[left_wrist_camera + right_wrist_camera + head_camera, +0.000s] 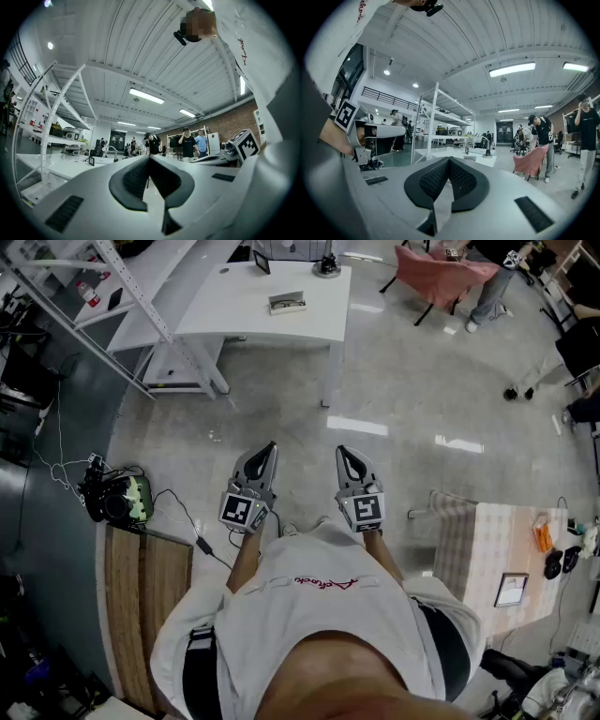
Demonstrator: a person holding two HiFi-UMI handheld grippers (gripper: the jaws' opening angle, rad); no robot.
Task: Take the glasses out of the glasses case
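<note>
Head view: I hold left tool (pixel 268 450) and right tool (pixel 342 453) closed, empty, level, since the glasses case (pixel 287 303) lies on the far bench (pixel 234 310).

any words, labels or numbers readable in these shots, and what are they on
No text reads clearly.
Red script on the white shirt: too small and stylised to read.
Left gripper cube and right gripper cube: black square patterns, no letters.
Framed card on the side table: too small to read.
</note>
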